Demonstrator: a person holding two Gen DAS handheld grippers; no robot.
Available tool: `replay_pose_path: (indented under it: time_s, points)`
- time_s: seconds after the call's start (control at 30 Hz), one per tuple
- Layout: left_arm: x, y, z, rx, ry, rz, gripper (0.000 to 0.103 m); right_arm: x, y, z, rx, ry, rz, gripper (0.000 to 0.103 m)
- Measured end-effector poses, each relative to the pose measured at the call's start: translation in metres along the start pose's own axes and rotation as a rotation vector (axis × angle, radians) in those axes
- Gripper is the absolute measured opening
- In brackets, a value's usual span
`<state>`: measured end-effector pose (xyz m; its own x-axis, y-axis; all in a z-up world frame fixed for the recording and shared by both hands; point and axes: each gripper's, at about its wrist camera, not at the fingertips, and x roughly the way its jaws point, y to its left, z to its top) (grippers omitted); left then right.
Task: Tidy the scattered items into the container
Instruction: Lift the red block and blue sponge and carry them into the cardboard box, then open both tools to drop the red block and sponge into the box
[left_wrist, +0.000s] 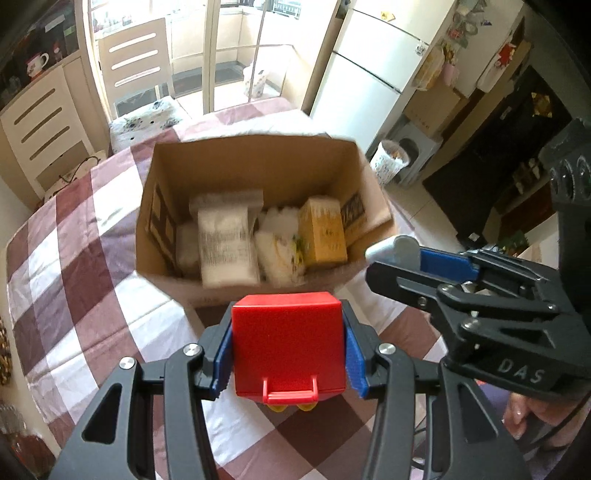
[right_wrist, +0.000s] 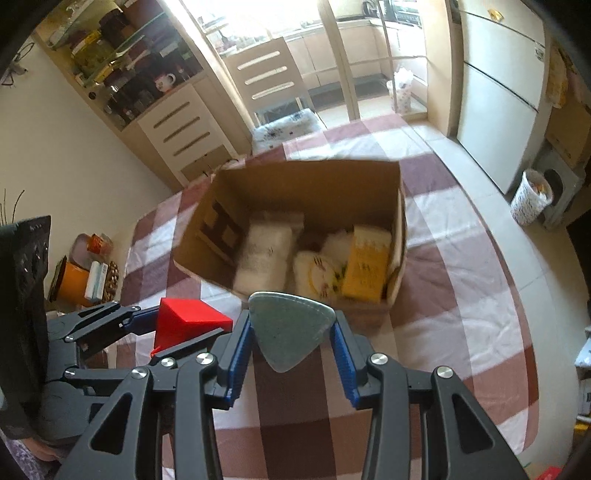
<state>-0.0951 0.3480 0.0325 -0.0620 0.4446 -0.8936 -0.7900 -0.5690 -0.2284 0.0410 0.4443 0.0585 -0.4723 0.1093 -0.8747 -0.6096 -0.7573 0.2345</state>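
Red box (left_wrist: 288, 343) clamped in left gripper (left_wrist: 289, 360); grey, possibly fabric, pouch (right_wrist: 290, 336) pinched by right gripper (right_wrist: 291, 354), near cardboard box (left_wrist: 255, 155).

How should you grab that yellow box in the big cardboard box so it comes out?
Take the yellow box by its two wide faces near the top edge, coming straight down from above. It stands upright at the right end of the cardboard box, with white packets on its left and the wall close on its right, so only the top is free. Both tools are full now.
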Motion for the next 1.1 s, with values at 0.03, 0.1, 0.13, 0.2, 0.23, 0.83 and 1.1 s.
replay_pose_path:
  time_s: [0.03, 0.1, 0.13, 0.2, 0.23, 0.83, 1.1]
  points:
    - [-0.002, 0.002, 0.009, -0.005, -0.005, -0.012, 0.051, 0.0, 0.0, 0.005, 0.0, -0.005, 0.003, 0.042]
    - [-0.003, 0.006, 0.022, -0.015, -0.006, -0.029, 0.051, 0.0, 0.001, 0.021, -0.002, -0.019, 0.008, 0.042]
    - [-0.002, 0.01, 0.032, -0.025, -0.01, -0.045, 0.051, 0.0, 0.002, 0.027, -0.002, -0.025, 0.014, 0.042]
    - [0.0, 0.016, 0.046, -0.039, -0.011, -0.061, 0.051, 0.003, 0.001, 0.043, -0.001, -0.038, 0.025, 0.042]
    - [0.002, 0.019, 0.053, -0.045, -0.01, -0.066, 0.051, 0.004, 0.0, 0.05, 0.002, -0.042, 0.025, 0.042]
    - [0.094, 0.057, 0.067, -0.094, 0.101, -0.011, 0.051, 0.108, -0.02, 0.08, 0.017, 0.106, -0.008, 0.042]
    - [0.109, 0.055, 0.063, -0.056, 0.11, 0.036, 0.051, 0.128, -0.022, 0.072, -0.005, 0.15, -0.042, 0.042]
